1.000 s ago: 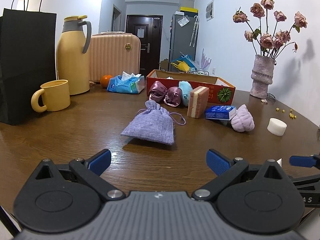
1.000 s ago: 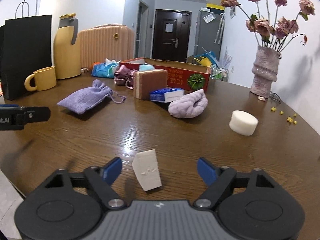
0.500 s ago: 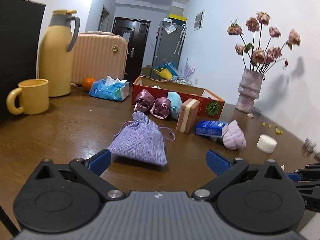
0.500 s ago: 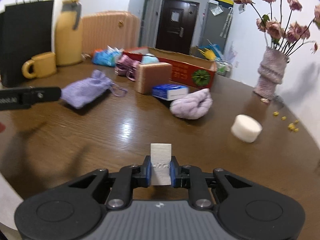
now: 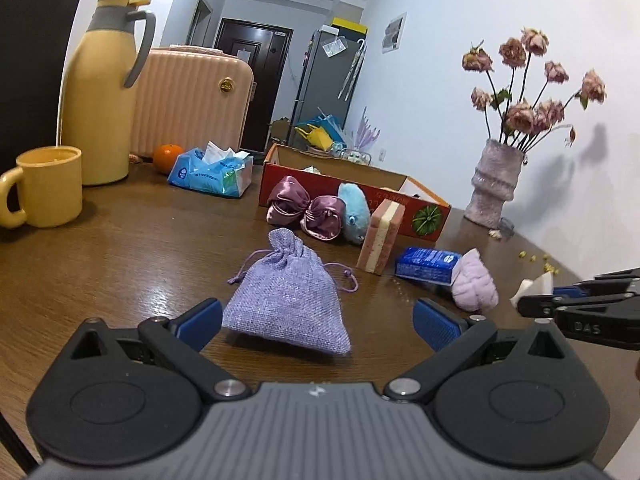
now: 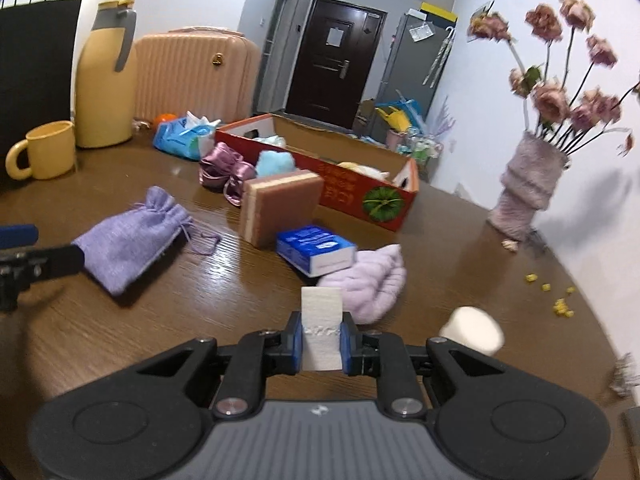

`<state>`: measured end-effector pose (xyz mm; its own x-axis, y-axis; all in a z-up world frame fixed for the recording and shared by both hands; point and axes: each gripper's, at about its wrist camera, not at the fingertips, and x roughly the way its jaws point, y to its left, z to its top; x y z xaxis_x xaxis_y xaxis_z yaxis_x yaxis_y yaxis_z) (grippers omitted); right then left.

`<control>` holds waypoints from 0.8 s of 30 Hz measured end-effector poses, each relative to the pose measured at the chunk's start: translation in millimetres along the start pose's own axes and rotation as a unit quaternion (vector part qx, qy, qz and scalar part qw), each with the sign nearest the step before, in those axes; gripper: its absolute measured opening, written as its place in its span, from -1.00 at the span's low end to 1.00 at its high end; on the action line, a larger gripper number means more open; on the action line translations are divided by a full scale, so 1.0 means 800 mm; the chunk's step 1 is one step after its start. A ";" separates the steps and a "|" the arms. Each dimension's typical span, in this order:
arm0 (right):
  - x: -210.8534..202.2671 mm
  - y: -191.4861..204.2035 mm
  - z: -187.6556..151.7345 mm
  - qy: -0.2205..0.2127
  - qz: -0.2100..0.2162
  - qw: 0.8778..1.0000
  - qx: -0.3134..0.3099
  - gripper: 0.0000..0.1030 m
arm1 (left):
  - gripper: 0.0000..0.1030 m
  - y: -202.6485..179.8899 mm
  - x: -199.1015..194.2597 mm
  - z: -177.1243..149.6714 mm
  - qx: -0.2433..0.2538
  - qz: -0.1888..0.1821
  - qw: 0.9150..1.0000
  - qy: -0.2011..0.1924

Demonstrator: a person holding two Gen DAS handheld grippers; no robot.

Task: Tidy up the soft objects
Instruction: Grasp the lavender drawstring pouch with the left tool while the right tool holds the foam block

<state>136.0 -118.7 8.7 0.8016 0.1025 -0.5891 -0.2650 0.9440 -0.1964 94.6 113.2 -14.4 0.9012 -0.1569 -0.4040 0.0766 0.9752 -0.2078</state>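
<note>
Blur smeared the right wrist view along its right edge: the white round puck (image 6: 472,329) on the bench (image 6: 120,320) was soft-edged, and a small object at the far right margin could not be made out. The black bag (image 5: 28,64) was cut off by the left wrist frame, and the contents of the red box (image 6: 320,168) were mostly hidden behind its wall. The white foam block (image 6: 321,328) stood upright in the right gripper (image 6: 321,344), long axis vertical, its top rising above the blue pads; the jaws were clamped on its lower half, and its base was hidden behind them. From the left wrist, only a corner of that block (image 5: 534,286) showed past the right gripper's arms. The lilac drawstring pouch (image 5: 286,300) lay flat on the bench, long axis running away from the left camera, gathered neck pointing toward the red box (image 5: 352,192). It sat between the pads of the left gripper (image 5: 316,316), slightly forward of them and nearer the left pad; whether that pad touched it could not be told. The left jaws stood wide apart. The lilac fluffy cloth (image 6: 368,280) lay just ahead of the held block, against the blue packet (image 6: 316,248).
</note>
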 end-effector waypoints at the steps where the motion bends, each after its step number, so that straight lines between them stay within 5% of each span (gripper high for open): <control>1: 0.006 0.000 -0.003 -0.003 0.010 1.000 0.005 -0.66 | 1.00 -0.002 0.000 0.002 0.006 0.008 1.000 0.002; 9: 0.033 -0.031 -0.020 -0.033 0.053 0.996 0.060 -0.66 | 1.00 -0.022 0.014 0.028 0.038 0.066 0.997 0.008; 17: 0.059 -0.074 -0.018 -0.061 0.065 0.990 0.110 -0.66 | 1.00 -0.049 0.069 0.046 0.087 0.094 0.990 0.063; 24: 0.088 -0.087 -0.007 -0.073 0.087 0.987 0.112 -0.66 | 1.00 -0.049 0.125 0.040 0.070 0.118 0.985 0.102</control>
<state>207.8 -179.0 -23.1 0.8273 0.2978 -0.4763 -0.2936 0.9521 0.0852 195.5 64.4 -18.3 0.7977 0.0623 -0.5998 -0.0531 0.9980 0.0329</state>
